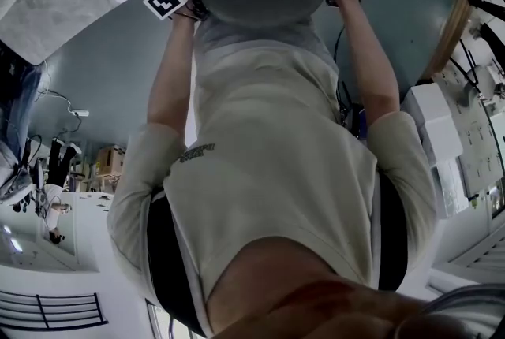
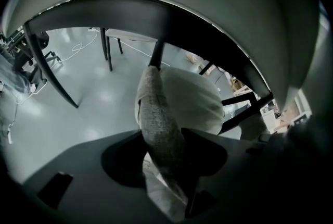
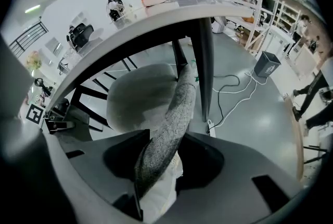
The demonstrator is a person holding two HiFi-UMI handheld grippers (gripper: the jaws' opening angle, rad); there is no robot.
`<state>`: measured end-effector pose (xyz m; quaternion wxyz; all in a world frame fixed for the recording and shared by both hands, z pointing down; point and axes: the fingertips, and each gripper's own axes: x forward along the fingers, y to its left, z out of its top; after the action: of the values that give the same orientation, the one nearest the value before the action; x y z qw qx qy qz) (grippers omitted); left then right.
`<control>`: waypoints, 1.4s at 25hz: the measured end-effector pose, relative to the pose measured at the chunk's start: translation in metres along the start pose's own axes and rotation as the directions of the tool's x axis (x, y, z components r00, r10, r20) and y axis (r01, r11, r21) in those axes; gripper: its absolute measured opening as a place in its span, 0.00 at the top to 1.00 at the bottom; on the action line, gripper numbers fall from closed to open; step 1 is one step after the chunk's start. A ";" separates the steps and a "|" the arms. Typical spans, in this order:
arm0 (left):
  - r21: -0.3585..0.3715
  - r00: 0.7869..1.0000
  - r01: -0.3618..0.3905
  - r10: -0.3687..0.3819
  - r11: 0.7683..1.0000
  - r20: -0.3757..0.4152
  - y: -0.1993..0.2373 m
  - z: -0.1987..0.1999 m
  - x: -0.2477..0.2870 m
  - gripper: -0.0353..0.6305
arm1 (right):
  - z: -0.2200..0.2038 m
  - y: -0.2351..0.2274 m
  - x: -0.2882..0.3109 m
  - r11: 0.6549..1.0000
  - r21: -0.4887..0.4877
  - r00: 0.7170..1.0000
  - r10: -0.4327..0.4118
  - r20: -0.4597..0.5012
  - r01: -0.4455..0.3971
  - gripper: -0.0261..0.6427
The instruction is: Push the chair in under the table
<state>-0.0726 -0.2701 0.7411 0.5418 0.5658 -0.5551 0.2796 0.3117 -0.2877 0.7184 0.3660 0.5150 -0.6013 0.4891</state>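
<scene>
both the left gripper (image 2: 167, 158) and right gripper (image 3: 160, 163) clamp the top rim of the grey woven-fabric chair (image 2: 156, 108), spaced along its width, its seat pointing straight ahead at the pale curved-edge table (image 3: 136, 21).

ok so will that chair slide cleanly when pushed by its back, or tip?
It probably slides, since the floor looks smooth and glossy. The chair back is textured fabric, likely padded, so it should give slightly but resist slipping. Held at its top rim, above the seat, it could tip if it snags below.
</scene>
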 end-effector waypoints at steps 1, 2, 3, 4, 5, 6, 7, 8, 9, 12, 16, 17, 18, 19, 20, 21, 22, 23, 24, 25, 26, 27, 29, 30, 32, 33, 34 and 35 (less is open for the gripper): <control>-0.008 1.000 0.002 -0.002 1.000 0.006 -0.001 0.001 -0.001 0.65 | 0.002 0.000 -0.001 1.000 0.002 1.000 0.002 0.000 -0.002 0.70; -0.020 1.000 0.004 -0.004 1.000 0.014 -0.002 0.003 -0.002 0.65 | 0.005 -0.001 -0.001 1.000 0.004 1.000 0.006 0.002 -0.006 0.70; -0.034 1.000 0.007 -0.006 0.999 0.023 -0.004 0.004 -0.002 0.64 | 0.008 -0.002 -0.001 1.000 0.004 1.000 0.011 0.004 -0.011 0.70; -0.047 0.999 0.010 -0.008 0.999 0.034 -0.005 0.005 -0.002 0.64 | 0.012 -0.003 -0.001 1.000 0.000 1.000 0.015 0.005 -0.015 0.70; -0.057 0.999 0.011 -0.008 0.998 0.044 -0.006 0.006 -0.002 0.64 | 0.016 -0.004 0.000 1.000 -0.009 1.000 0.017 0.005 -0.017 0.70; -0.063 0.999 0.008 -0.005 0.998 0.051 -0.006 0.007 -0.002 0.64 | 0.020 -0.004 0.002 1.000 -0.020 1.000 0.016 0.002 -0.016 0.70; -0.063 0.999 0.003 0.001 0.998 0.054 -0.006 0.007 -0.001 0.64 | 0.022 -0.004 0.003 0.999 -0.034 1.000 0.013 -0.002 -0.013 0.70; -0.060 0.999 -0.005 0.008 0.998 0.054 -0.006 0.007 -0.001 0.64 | 0.024 -0.004 0.005 0.999 -0.046 1.000 0.010 -0.006 -0.010 0.70; -0.055 0.998 -0.013 0.016 0.998 0.053 -0.005 0.006 0.000 0.64 | 0.025 -0.004 0.007 0.998 -0.055 1.000 0.009 -0.009 -0.009 0.70; -0.052 0.998 -0.018 0.022 0.998 0.059 -0.003 0.007 0.003 0.64 | 0.027 -0.003 0.011 0.998 -0.059 1.000 0.015 -0.009 -0.015 0.70; -0.050 0.998 -0.019 0.022 0.999 0.063 -0.005 0.006 -0.005 0.64 | 0.025 -0.001 0.004 0.997 -0.067 1.000 0.025 -0.018 -0.026 0.67; -0.049 0.998 -0.019 0.022 0.999 0.062 -0.005 0.006 -0.009 0.64 | 0.025 0.001 0.001 0.997 -0.073 0.999 0.028 -0.023 -0.030 0.66; -0.047 0.998 -0.019 0.022 0.999 0.060 -0.004 0.006 -0.011 0.64 | 0.024 0.004 0.000 0.996 -0.078 0.999 0.030 -0.028 -0.033 0.64; -0.047 0.998 -0.019 0.021 0.999 0.057 -0.002 0.006 -0.011 0.64 | 0.024 0.005 0.001 0.996 -0.083 0.999 0.030 -0.030 -0.033 0.64; -0.049 0.999 -0.019 0.022 0.999 0.049 0.000 0.005 -0.009 0.64 | 0.024 0.005 0.003 0.996 -0.089 0.999 0.027 -0.032 -0.030 0.63; -0.055 0.999 -0.019 0.022 0.998 0.038 0.000 0.004 -0.008 0.63 | 0.024 0.004 0.004 0.995 -0.097 0.999 0.020 -0.032 -0.023 0.61; -0.068 0.999 -0.018 0.020 0.998 0.026 -0.001 0.002 -0.008 0.64 | 0.024 0.002 0.003 0.994 -0.106 0.999 0.011 -0.030 -0.014 0.59; -0.085 1.000 -0.014 0.015 0.996 0.016 -0.004 0.001 -0.011 0.64 | 0.026 0.000 0.000 0.993 -0.115 1.000 0.002 -0.027 -0.005 0.58; -0.102 1.000 -0.007 0.009 0.995 0.013 -0.008 0.001 -0.016 0.64 | 0.027 -0.004 -0.004 0.993 -0.121 1.000 -0.005 -0.023 0.002 0.58; -0.113 1.000 0.000 0.002 0.994 0.013 -0.013 0.001 -0.021 0.64 | 0.029 -0.007 -0.010 0.993 -0.122 1.000 -0.011 -0.020 0.009 0.58; -0.117 1.000 0.004 -0.002 0.993 0.014 -0.017 0.001 -0.026 0.64 | 0.030 -0.010 -0.015 0.993 -0.121 1.000 -0.017 -0.018 0.014 0.58; -0.117 1.000 0.006 -0.004 0.993 0.015 -0.019 0.000 -0.031 0.64 | 0.031 -0.012 -0.019 0.993 -0.119 1.000 -0.022 -0.017 0.020 0.58; -0.113 1.000 0.007 -0.005 0.994 0.018 -0.018 -0.003 -0.040 0.64 | 0.031 -0.010 -0.026 0.992 -0.121 0.999 -0.033 -0.010 0.031 0.58; -0.111 1.000 0.006 -0.004 0.994 0.020 -0.016 -0.004 -0.045 0.64 | 0.030 -0.008 -0.030 0.992 -0.125 0.999 -0.037 -0.006 0.036 0.58; -0.103 1.000 0.000 0.002 0.995 0.024 -0.013 -0.005 -0.056 0.64 | 0.030 -0.004 -0.040 0.991 -0.129 0.999 -0.044 0.004 0.044 0.59; -0.101 1.000 -0.003 0.005 0.995 0.024 -0.012 -0.006 -0.063 0.64 | 0.031 -0.004 -0.047 0.991 -0.127 0.999 -0.046 0.009 0.047 0.59; -0.103 1.000 -0.004 0.006 0.995 0.024 -0.012 -0.008 -0.069 0.65 | 0.031 -0.004 -0.055 0.991 -0.124 0.999 -0.049 0.014 0.050 0.60; -0.109 1.000 -0.003 0.006 0.994 0.023 -0.011 -0.009 -0.077 0.65 | 0.032 -0.003 -0.063 0.991 -0.126 0.998 -0.052 0.021 0.054 0.60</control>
<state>-0.0767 -0.2391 0.6697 0.5648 0.5373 -0.5772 0.2433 0.3295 -0.3021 0.6518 0.4056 0.5108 -0.6204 0.4355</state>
